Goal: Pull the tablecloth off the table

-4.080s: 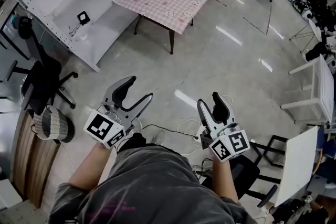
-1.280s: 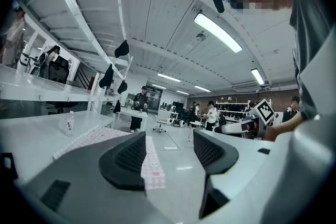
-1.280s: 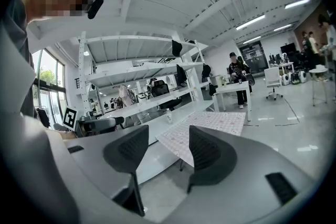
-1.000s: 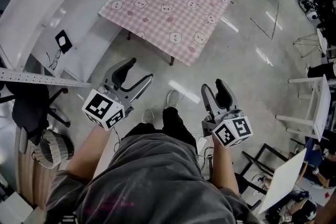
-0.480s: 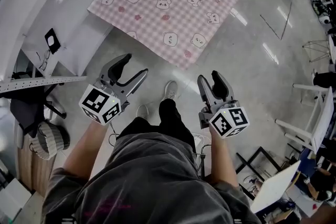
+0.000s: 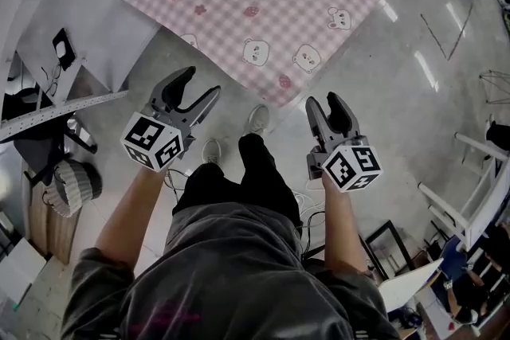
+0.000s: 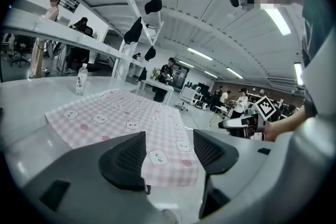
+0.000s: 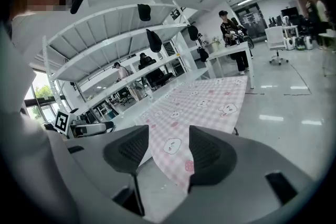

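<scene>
Facing the tablecloth (image 6: 263,4), spread flat across the desk (image 8: 233,131) ahead of both pairs of jaws and well clear of them, near corner drooping over the edge straight beyond each gap.

Holding nothing in the left gripper (image 6: 198,87): jaws wide apart, only air between, pink checked cloth showing well past the tips. Same for the right gripper (image 6: 325,103): jaws parted likewise, empty, hanging corner lined up beyond the gap.

Judging by the soft droop and the thin edge: light, limp, no stiffness at all, apt to bunch and fold rather than travel as one sheet. Possibly smooth-faced, so likely to slip out of a shallow pinch. Not fragile, though liable to catch on a desk corner under a sideways pull.

Best hold, by the look of it: the overhanging hem nearest the jaws, one pair to either side of the drooping corner, closing across the free edge with both faces open to the grip, deep enough to trap a fold.

Worth noting far beyond the left jaws: a bottle (image 7: 81,79), seemingly standing past the far edge of the cloth and not on it, so probably not dragged along. Nothing seen resting on the part of the cloth in view.
</scene>
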### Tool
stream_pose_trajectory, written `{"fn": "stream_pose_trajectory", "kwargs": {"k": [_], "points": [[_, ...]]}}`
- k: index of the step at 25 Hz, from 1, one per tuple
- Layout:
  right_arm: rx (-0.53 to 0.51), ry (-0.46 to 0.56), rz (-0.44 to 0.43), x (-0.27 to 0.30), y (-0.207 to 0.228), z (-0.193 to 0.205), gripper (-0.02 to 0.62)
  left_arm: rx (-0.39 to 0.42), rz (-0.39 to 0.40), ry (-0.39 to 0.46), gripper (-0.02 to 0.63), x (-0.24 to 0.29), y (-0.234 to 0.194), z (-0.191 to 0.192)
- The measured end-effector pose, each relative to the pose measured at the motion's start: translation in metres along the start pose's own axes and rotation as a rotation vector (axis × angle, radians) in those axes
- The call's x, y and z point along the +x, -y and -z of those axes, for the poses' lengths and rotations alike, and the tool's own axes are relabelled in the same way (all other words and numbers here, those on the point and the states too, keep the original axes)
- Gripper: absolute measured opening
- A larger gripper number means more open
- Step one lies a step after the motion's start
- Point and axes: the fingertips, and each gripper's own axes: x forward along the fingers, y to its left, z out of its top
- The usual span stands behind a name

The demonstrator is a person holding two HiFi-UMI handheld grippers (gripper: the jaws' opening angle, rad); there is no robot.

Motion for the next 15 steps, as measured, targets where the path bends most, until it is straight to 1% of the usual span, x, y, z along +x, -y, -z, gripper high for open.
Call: {"fn": "stream_pose_trajectory", "kwargs": {"k": [4,9,15], "points": [[0.033,-0.053,0.007,0.027,0.032,0.022,0.224,-0.048,-0.032,-0.031,0.273,0.029,-0.021,0.029],[0.093,-0.127,0.016,0.056,0.066,0.058,0.224,-0.128,-0.078,-0.075,0.273,0.056,-0.045,0.071],[0.124,-0.195,0.017,0.079,0.094,0.093,0.224,-0.226,-0.122,-0.11,0.273,0.078,-0.064,0.119]]}}
